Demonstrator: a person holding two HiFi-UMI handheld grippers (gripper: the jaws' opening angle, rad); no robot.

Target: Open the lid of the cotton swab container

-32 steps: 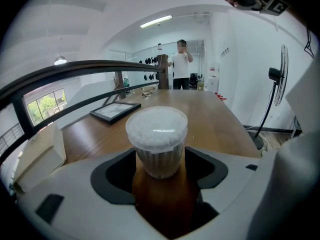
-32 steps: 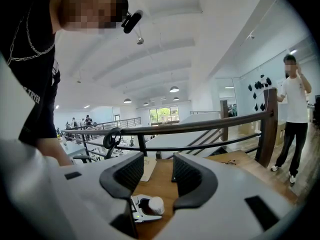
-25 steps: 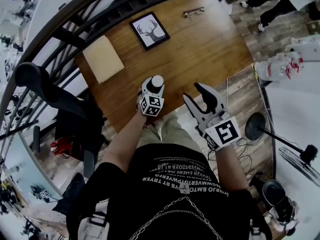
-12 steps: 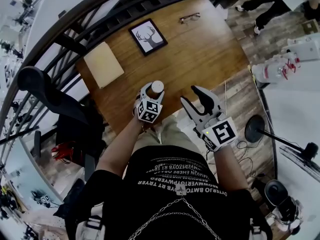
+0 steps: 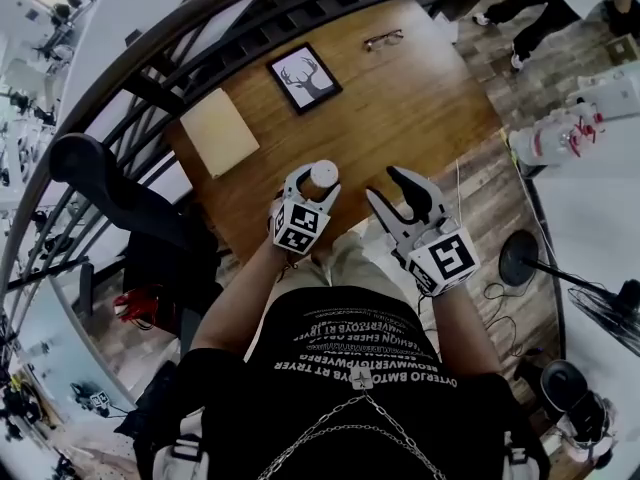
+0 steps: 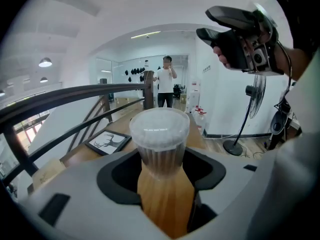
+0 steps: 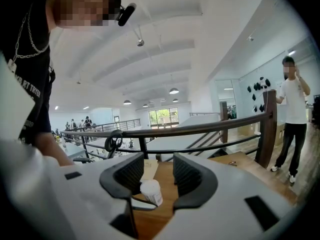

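Note:
The cotton swab container [image 5: 322, 177] is a clear round tub with a pale lid. My left gripper [image 5: 312, 186] is shut on its body and holds it upright above the wooden table's [image 5: 420, 98] near edge. In the left gripper view the container [image 6: 160, 140] stands between the jaws with its lid on top. My right gripper [image 5: 384, 185] is open and empty, just to the right of it and apart from it. In the right gripper view the container [image 7: 151, 191] shows through the gap between the open jaws.
On the table lie a framed deer picture [image 5: 304, 76], a tan pad [image 5: 219, 131] and glasses [image 5: 384, 38]. A dark railing [image 5: 190, 28] runs behind the table. A black chair [image 5: 110, 193] stands at the left and a fan stand [image 5: 520, 258] at the right.
My left gripper has risen with the container, which now looks larger and sits higher in the head view. My right gripper has stayed about where it was.

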